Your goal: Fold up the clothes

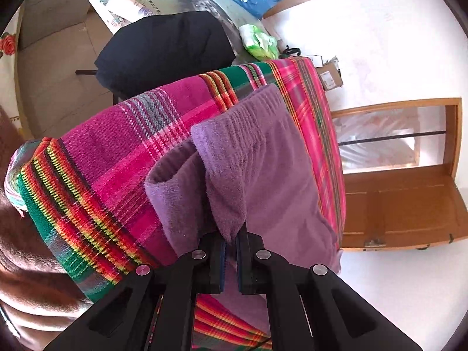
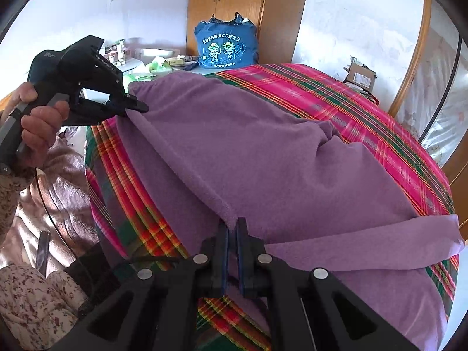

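Both your tongs pinch the purple garment.
Left tongs point(image 2: 137, 106) and right tongs point(image 2: 232, 228) are each clamped on one corner; the purple garment point(image 2: 248, 152) stretches lengthwise between them over the plaid bed point(image 2: 336, 99).

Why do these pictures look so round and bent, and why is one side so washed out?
Both wrist views are fisheye, so the plaid bedspread bulges and black corners frame each picture. In the left wrist view, daylight bleaches the wall beside the wooden door. In the right wrist view the purple towel is sharp and evenly lit.

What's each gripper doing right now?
Left gripper: closed on a corner of the purple towel.
Right gripper: closed on another corner of it.
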`<state>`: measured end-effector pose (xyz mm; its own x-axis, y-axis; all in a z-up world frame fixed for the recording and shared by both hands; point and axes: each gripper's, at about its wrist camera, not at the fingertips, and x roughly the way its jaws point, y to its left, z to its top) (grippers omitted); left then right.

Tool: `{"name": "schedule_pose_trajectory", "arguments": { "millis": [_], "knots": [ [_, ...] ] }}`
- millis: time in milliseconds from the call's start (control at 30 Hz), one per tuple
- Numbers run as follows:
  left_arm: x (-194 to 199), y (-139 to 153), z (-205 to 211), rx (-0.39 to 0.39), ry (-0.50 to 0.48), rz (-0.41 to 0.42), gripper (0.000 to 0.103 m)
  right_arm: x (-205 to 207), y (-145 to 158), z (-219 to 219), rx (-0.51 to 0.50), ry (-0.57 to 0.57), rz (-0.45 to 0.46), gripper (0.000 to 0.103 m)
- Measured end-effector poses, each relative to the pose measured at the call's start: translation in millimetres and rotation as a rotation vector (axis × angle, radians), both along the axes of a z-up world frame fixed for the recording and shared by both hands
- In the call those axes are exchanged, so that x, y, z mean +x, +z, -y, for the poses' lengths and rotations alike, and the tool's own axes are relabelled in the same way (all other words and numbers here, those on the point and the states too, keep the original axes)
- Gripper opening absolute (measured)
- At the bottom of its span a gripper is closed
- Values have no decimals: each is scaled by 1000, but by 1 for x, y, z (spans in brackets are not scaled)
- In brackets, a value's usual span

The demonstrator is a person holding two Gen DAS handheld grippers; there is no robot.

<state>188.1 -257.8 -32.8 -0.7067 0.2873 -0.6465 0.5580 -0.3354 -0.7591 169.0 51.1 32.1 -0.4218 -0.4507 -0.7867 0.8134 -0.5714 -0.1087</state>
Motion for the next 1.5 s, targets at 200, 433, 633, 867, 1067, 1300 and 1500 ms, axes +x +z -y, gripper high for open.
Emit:
{"name": "schedule_pose_trajectory", "arguments": {
  "millis": [200,433,633,867,1067,1300,1500],
  "knots": [
    [6,-1,1,6,1,-1,6,2,-3,-1,10,2,15,7],
    [17,4,2,-13,0,11,7,-4,2,-3,-1,13,96,14],
    [24,7,-1,-35,-31,21,7,-8,10,-17,-74,20,264,15],
    [46,34,-11,-168,-70,24,9,2,30,-39,-135,-45,229,15],
    [34,55,-38,-201,-151,-66,13,-22,44,-55,-171,-204,149,15],
    [-14,46,-102,-205,-401,-43,13,-34,16,-17,-129,-156,184,16],
    [-36,35,-138,-201,-516,-20,13,-40,-4,-5,-55,-125,231,16]
  ]
}}
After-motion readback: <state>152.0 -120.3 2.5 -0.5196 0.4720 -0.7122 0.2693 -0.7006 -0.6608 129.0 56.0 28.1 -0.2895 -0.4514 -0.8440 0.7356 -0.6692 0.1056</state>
